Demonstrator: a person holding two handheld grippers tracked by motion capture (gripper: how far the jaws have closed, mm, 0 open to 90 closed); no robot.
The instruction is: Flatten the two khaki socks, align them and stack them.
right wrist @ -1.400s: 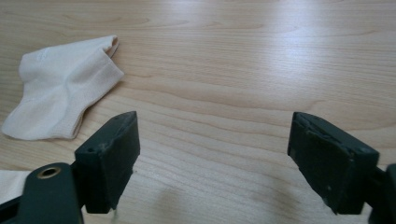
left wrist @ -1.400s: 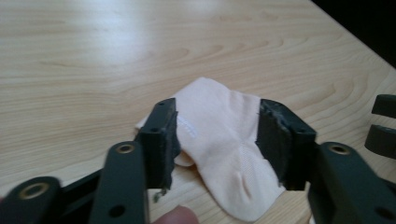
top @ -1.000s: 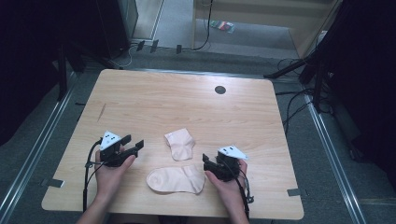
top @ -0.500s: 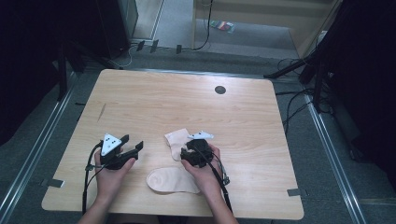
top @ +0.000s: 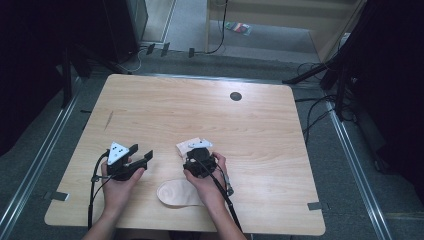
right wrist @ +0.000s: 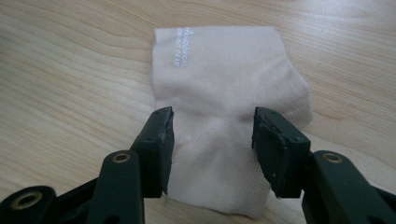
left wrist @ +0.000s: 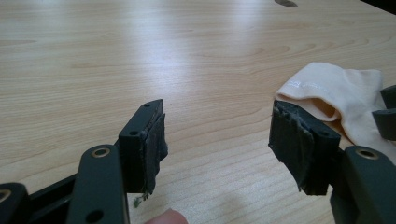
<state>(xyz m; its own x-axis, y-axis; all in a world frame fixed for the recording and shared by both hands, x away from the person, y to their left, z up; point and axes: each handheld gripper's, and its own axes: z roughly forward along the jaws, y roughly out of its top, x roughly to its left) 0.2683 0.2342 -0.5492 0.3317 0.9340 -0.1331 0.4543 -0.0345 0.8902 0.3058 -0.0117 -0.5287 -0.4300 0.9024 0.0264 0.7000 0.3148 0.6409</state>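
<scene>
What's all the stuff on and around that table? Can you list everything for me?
Table: one, light wood, centre of the high view.
Dark round hole: one, far side of the tabletop, right of middle.
Far sock: one, pale cream with small white lettering near one edge, flat on the table, under the right gripper's open jaws.
Near sock: one, pale pink-beige, near table edge, between the person's forearms.
Cables: several, black, on the grey floor right of the table.
Left gripper: one, black with a grey plate, jaws open over bare wood.
Right gripper: one, black, jaws open, straddling the far sock.
</scene>
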